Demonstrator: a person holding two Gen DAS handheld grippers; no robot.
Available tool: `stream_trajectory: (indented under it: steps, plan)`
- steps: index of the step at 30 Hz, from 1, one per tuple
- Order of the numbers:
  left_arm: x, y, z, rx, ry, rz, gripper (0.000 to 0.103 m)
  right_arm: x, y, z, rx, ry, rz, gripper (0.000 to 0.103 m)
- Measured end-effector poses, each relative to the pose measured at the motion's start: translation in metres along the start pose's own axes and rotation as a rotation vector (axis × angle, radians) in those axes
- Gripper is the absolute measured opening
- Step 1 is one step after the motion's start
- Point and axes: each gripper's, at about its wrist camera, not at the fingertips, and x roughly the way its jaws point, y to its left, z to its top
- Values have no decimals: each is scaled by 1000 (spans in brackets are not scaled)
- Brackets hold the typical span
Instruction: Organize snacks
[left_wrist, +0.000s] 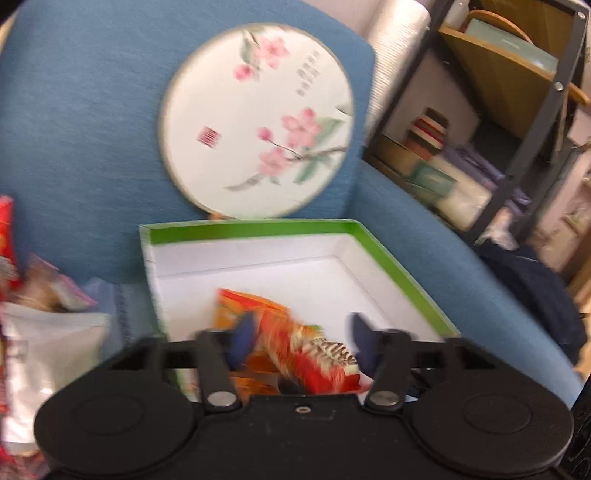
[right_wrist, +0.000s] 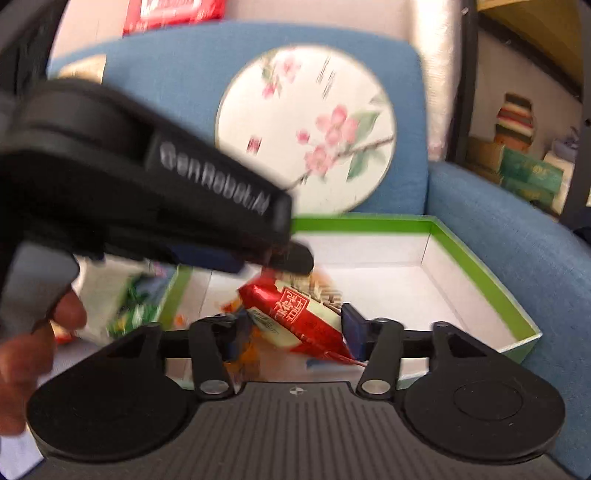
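A white box with a green rim lies on the seat of a blue armchair. My left gripper hangs over the box's near side, its jaws wide. A blurred orange-red snack packet lies between the blue pads without being pinched. In the right wrist view my right gripper also stands wide over the same box. A red and white packet sits loose between its fingers, on top of orange wrappers. The left gripper's black body crosses that view at upper left, with a hand below it.
A round floral cushion leans on the chair back. Loose snack packets are piled left of the box, green and white ones among them. The blue armrest and a metal shelf of boxes stand at the right.
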Motion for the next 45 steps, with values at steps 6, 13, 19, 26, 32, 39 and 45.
stream_trajectory:
  steps: [6, 13, 19, 26, 32, 39, 45]
  plan:
    - [-65, 25, -8, -57, -85, 96, 103, -28, 23, 8, -80, -89, 48, 103]
    - [-152, 68, -39, -120, -116, 240, 103, -62, 41, 1, -49, -164, 232, 103]
    - [-188, 125, -68, -199, -130, 432, 103, -62, 64, -5, -57, -115, 370, 103]
    - [-184, 187, -58, -351, -129, 430, 103, -56, 83, -15, -94, -76, 415, 103]
    - [-168, 189, -81, -372, -43, 382, 103, -55, 89, -17, -113, -61, 430, 103]
    - [-168, 131, -97, -252, 77, 184, 103, -61, 95, -19, -142, -59, 467, 103]
    - [-185, 134, -80, -250, -32, 342, 103, -62, 101, -20, -169, -45, 483, 103]
